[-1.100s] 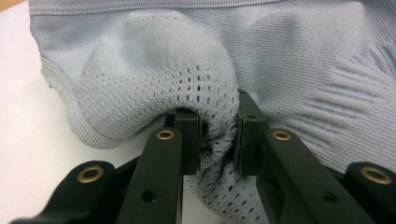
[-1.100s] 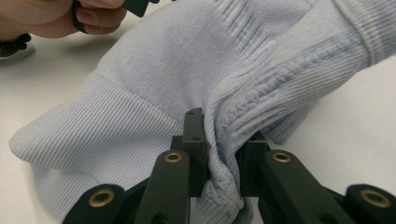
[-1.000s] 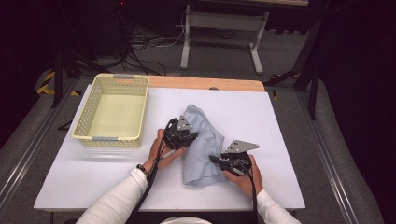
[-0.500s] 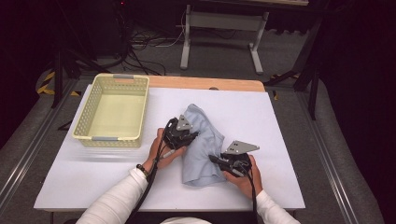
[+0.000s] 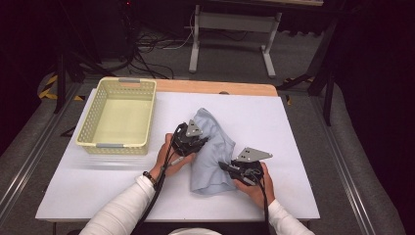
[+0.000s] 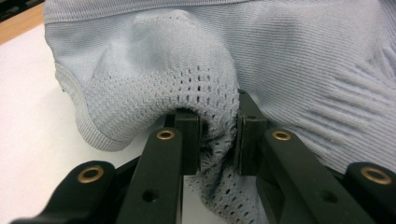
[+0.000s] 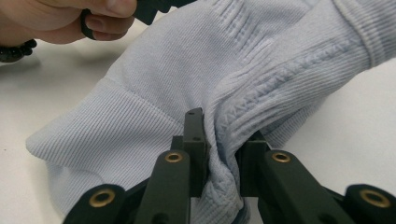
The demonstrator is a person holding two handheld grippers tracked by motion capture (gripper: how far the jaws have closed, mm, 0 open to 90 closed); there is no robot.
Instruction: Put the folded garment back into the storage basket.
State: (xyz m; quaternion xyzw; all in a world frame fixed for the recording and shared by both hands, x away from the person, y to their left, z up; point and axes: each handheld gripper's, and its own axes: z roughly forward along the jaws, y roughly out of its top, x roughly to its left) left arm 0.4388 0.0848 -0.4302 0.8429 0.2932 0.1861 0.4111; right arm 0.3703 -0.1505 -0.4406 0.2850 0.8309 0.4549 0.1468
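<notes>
**White tabletop, pale blue garment pinched at two points**

White table (image 5: 293, 127), dark floor and cables beyond. Lying mid-table: a pale blue knit garment (image 5: 211, 147), bunched, long axis running from the far middle toward the near edge, slightly slanted.

Clamped on its far-left edge: the left gripper (image 5: 192, 142), jaws drawn narrow on a fold of perforated mesh fabric (image 6: 205, 93) (fold squeezed between the pads in the left gripper view, cloth ballooning above them). Clamped on its near-right edge: the right gripper (image 5: 235, 170), jaws likewise narrow, pinching a ribbed seam (image 7: 252, 93) that bulges up between the pads in the right gripper view. Both grips firm, neither slack, no gap between pad and cloth.

Key relation: two pinch points at opposite ends of the long axis, left one farther from the person, right one nearer, bulk of the cloth sagging on the table between them. Likely next: lifting or spreading apart along that axis to open the garment out, or carrying it leftward.

Farther out, at the table's left: a yellow basket (image 5: 88, 142), nothing visible inside, well apart from the garment, nearer the left hand (image 5: 169, 159) than the right hand (image 5: 254, 188). Any move to the basket therefore led by the left side, right end trailing across the table (risk of dragging).
</notes>
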